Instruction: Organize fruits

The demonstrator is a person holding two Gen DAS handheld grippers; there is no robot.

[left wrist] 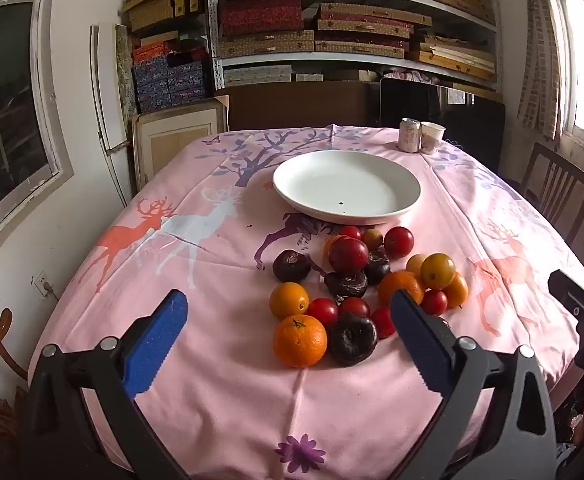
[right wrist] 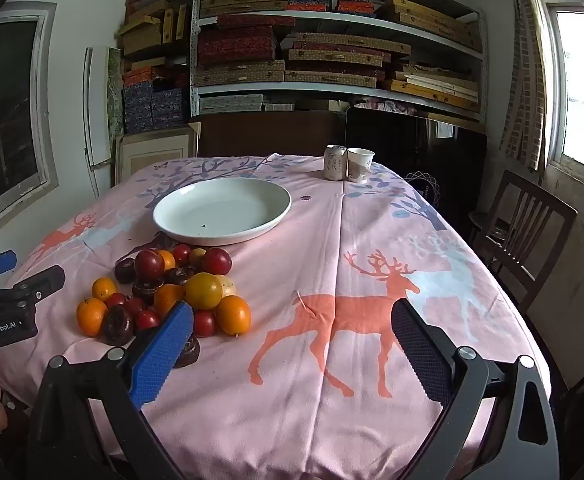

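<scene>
Pink deer-print cloth (right wrist: 372, 264) over counter. White plate (left wrist: 406, 184) at centre, bare. Fruit pile (left wrist: 352, 280) just in front of plate: oranges, red plums, dark fruits, touching. Can (right wrist: 334, 162) and paper cup (right wrist: 360, 165) at far edge. Left gripper (left wrist: 287, 340) and right gripper (right wrist: 292, 344): jaws wide, holding nothing.
</scene>
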